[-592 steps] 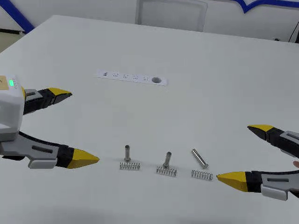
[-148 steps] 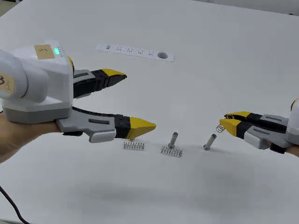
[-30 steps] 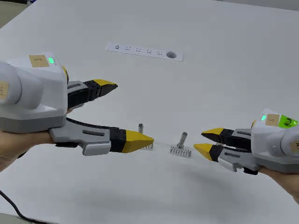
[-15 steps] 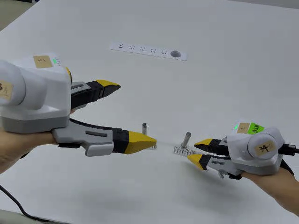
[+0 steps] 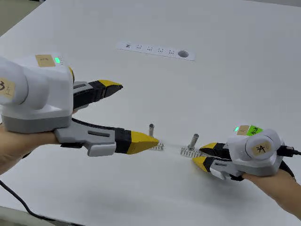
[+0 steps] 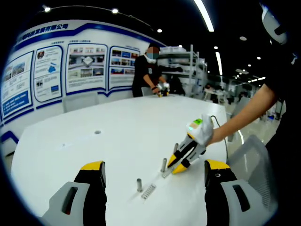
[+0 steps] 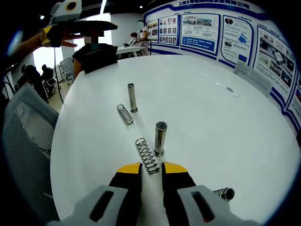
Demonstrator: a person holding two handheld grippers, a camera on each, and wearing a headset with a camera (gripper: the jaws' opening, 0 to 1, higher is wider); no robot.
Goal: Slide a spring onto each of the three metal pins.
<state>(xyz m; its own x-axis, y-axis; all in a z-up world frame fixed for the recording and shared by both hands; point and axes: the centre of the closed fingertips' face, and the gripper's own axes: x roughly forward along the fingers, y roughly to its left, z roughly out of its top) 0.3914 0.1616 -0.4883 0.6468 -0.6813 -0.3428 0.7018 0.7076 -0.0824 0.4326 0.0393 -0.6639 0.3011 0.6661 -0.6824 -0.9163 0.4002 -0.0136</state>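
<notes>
While two pins (image 7: 160, 137) stand upright | springs (image 7: 146, 161): thin coils lying alongside

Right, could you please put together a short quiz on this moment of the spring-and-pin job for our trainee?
1. Multiple choice: the left claw is A) wide open with nothing in it, B) shut on a spring, C) shut on a pin.
2. True or false: in the right gripper view, the near pin already wears the near spring.
3. Short answer: what is the right claw pointed at?
Key: 1. A. 2. False: the spring lies on the table beside the upright pin. 3. The near spring, whose end lies just off the claw's tips.
</notes>
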